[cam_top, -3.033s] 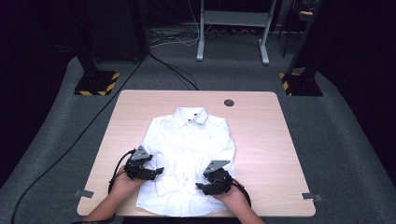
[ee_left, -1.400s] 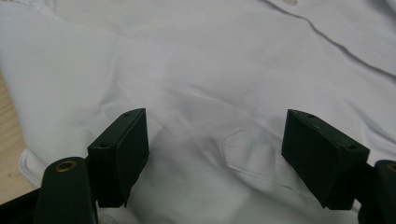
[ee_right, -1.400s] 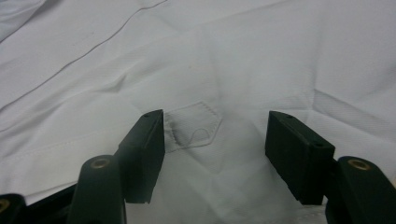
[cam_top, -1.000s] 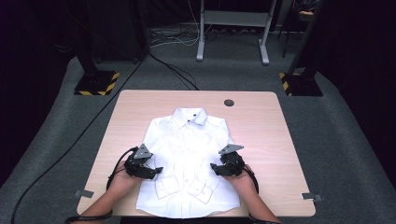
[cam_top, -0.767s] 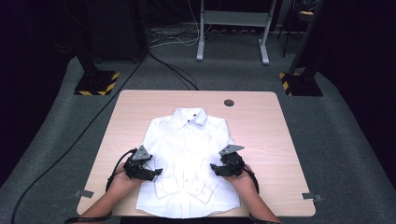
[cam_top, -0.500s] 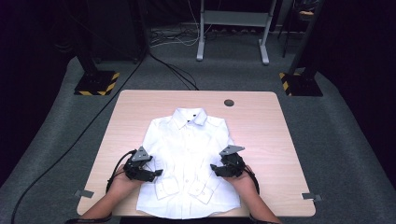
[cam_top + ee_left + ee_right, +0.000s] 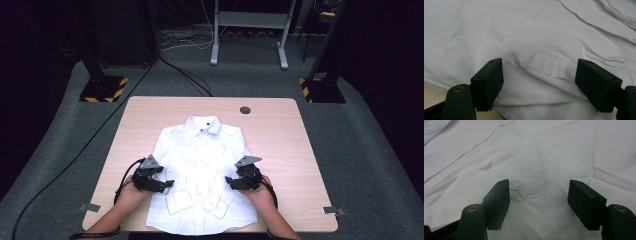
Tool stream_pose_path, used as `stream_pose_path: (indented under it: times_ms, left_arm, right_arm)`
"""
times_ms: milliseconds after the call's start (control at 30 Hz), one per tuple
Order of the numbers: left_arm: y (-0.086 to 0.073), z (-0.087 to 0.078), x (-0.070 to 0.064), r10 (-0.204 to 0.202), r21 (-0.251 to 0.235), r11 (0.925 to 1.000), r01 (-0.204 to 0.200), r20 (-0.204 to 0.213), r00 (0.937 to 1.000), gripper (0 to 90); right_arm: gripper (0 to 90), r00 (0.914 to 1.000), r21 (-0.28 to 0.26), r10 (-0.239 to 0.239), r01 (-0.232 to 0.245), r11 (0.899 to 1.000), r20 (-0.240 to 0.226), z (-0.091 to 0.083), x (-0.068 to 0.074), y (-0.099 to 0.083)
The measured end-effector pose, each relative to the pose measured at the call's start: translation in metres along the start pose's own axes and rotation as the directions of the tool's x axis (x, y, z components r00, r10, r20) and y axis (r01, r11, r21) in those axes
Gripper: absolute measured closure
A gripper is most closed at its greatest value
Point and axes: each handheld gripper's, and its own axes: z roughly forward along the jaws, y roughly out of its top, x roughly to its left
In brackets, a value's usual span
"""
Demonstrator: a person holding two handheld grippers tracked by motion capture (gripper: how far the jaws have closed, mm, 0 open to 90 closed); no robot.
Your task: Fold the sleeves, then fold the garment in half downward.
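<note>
A dark room with grey carpet surrounds a pale wooden desk (image 7: 280, 130), where a white shirt (image 7: 200, 155) lies flat, buttoned, collar toward the far edge and hem near the person. The left hand-held gripper (image 7: 159, 185) rests at the shirt's left edge, its jaws spread wide over the fabric around a folded sleeve tab (image 7: 541, 65). The right hand-held gripper (image 7: 235, 182) sits at the shirt's right edge, jaws likewise apart, with a stitched pointed placket (image 7: 527, 187) between them. A small dark grommet (image 7: 245, 109) sits near the desk's far edge.
</note>
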Motion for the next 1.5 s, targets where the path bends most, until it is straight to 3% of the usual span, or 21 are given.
stream_pose_path:
  times_ms: [167,333,500,1200,1300,1500]
  left_arm:
    - [0.009,0.0,0.001,0.003,-0.027,0.9996,-0.004,-0.022,0.9997,21.8]
    - [0.019,0.004,0.002,0.011,-0.048,0.9988,-0.012,-0.026,0.9996,22.1]
    - [0.027,0.005,0.006,-0.018,-0.058,0.9982,0.016,-0.034,0.9993,23.3]
    - [0.03,0.024,0.018,-0.039,-0.022,0.9991,0.037,-0.083,0.9958,22.9]
    - [0.034,0.025,0.023,-0.044,-0.026,0.9988,0.041,-0.093,0.9947,22.8]
    - [0.038,0.031,0.03,-0.055,-0.013,0.9984,0.054,-0.107,0.9927,23.5]
  right_arm:
    - [36.3,0.9999,0.005,0.015,-0.015,1.0,-0.008,-0.001,0.001,0.002]
    - [36.3,1.0,-0.006,0.0,0.0,1.0,-0.006,-0.004,0.004,0.006]
    - [35.7,1.0,-0.019,-0.005,0.005,1.0,0.002,-0.009,0.004,0.012]
    - [33.9,0.9993,-0.025,0.022,-0.021,0.999,0.029,-0.002,-0.002,0.016]
    - [34.0,0.9985,-0.026,0.025,-0.023,0.999,0.049,0.0,-0.007,0.019]
    - [35.0,0.9951,-0.037,0.079,-0.077,0.996,0.059,0.008,-0.024,0.027]
